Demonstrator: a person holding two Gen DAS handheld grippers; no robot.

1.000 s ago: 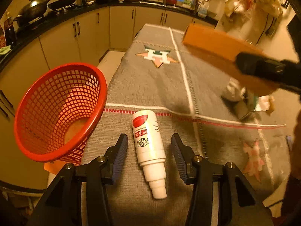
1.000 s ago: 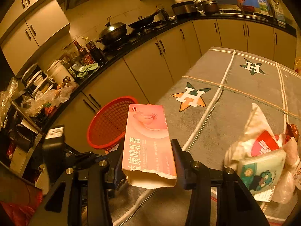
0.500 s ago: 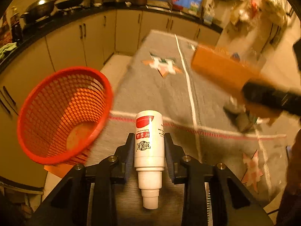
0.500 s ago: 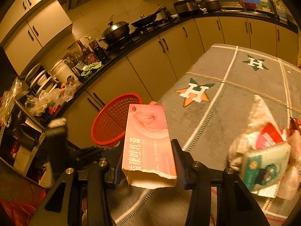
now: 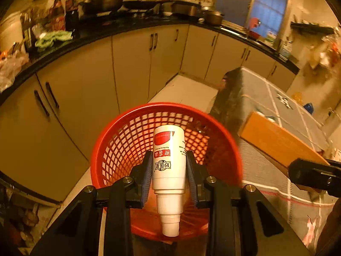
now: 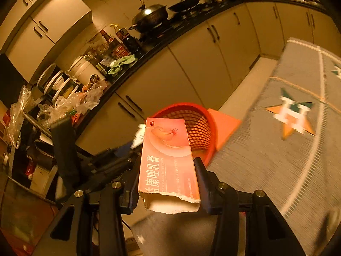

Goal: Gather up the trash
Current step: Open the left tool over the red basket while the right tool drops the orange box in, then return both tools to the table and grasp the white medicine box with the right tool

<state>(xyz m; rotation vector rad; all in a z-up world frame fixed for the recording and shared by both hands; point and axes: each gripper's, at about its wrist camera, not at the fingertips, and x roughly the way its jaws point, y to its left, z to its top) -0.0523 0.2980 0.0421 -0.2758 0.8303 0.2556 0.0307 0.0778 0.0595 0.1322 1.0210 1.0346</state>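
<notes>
My left gripper (image 5: 168, 168) is shut on a white bottle (image 5: 168, 166) with a red label, cap end toward the camera. It hangs over the mouth of the red mesh basket (image 5: 119, 140), which stands beside the table. My right gripper (image 6: 167, 170) is shut on a pink cardboard box (image 6: 168, 157) with a torn near end. That box points toward the red basket (image 6: 202, 128), which lies just beyond it at the table's corner. In the left wrist view the box (image 5: 277, 140) shows at the right, above the table. The left gripper (image 6: 136, 138) with its bottle appears blurred at the box's left.
A grey cloth with star logos covers the table (image 6: 277, 149) to the right of the basket. Kitchen cabinets (image 5: 85, 89) and a dark counter with pans (image 5: 102, 0), bottles and bags run behind and to the left. An orange sheet (image 6: 223, 125) lies under the basket.
The left gripper closed on the white bottle lying on the table, lifted it and swung left over the red basket. The right gripper carried the pink box left toward the basket.
</notes>
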